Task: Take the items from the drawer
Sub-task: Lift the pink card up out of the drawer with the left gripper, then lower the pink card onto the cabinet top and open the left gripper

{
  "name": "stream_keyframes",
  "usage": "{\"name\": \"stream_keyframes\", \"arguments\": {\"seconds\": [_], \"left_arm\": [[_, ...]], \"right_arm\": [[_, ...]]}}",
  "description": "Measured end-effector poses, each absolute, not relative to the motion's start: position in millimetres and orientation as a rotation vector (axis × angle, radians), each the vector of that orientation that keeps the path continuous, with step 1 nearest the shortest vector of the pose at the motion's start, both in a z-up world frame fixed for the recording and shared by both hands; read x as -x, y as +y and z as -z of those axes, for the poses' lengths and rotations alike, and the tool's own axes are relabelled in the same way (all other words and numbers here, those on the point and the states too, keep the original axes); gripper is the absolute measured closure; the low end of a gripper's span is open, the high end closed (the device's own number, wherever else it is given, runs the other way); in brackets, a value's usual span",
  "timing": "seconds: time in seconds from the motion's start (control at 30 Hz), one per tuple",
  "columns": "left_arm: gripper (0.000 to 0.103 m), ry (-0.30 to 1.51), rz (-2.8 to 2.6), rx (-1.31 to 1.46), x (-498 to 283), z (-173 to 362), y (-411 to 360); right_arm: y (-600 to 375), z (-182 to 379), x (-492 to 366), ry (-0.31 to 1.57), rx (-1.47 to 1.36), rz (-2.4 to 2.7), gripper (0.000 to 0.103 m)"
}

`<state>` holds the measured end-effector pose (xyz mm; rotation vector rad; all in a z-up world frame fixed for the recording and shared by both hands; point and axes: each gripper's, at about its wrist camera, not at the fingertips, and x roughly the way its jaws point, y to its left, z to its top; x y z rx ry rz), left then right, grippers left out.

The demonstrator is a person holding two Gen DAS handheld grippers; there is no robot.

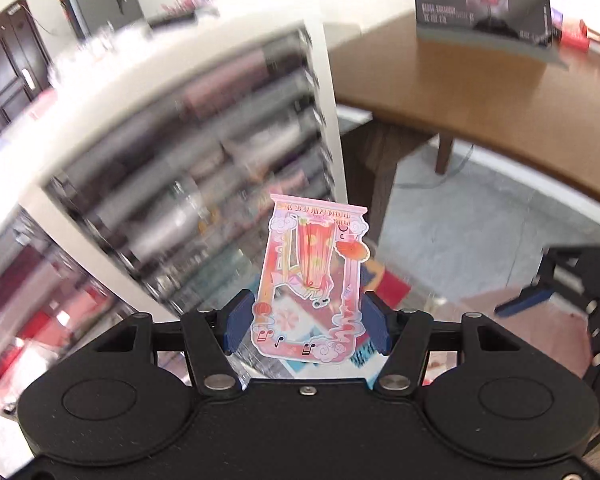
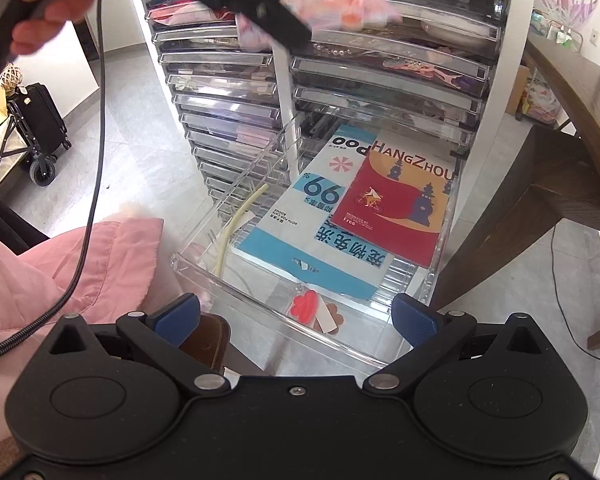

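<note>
Sticker (image 1: 314,280) between left hand-held gripper (image 1: 306,326) fingers

"HANGZHOU" on the red booklet (image 2: 396,204); "99" on the blue-white pack (image 2: 300,220).

A pink card (image 1: 314,280) carries red-orange artwork; the booklet (image 2: 400,204) is red and mustard with navy pagodas, the packet (image 2: 300,224) blue-and-white.

bright daylight | left view motion-blurred | fisheye edges curved | acrylic glare
</note>
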<state>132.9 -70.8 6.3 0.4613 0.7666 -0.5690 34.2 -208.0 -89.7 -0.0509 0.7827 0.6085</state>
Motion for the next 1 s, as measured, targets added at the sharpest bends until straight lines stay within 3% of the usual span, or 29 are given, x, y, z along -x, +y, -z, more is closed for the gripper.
{"name": "stream_keyframes", "arguments": {"seconds": [0.5,0.73,1.0], "left_arm": [[0.045,0.616,0.283,-0.214,-192.1,-140.0,18.8],[0.045,0.675,-0.012,-0.153,-261.8,-135.8,78.8],[0.045,0.698,-0.137,-0.056,-285.0,-129.6,128.6]], "right_arm": [[-216.2,77.0,-32.5,0.692,-0.045,-0.626,0.0],[-216.3,79.5,-36.3,0.712,-0.061,-0.617,0.0],[-216.4,82.4,-40.7,0.736,-0.08,-0.607,0.0]]}}
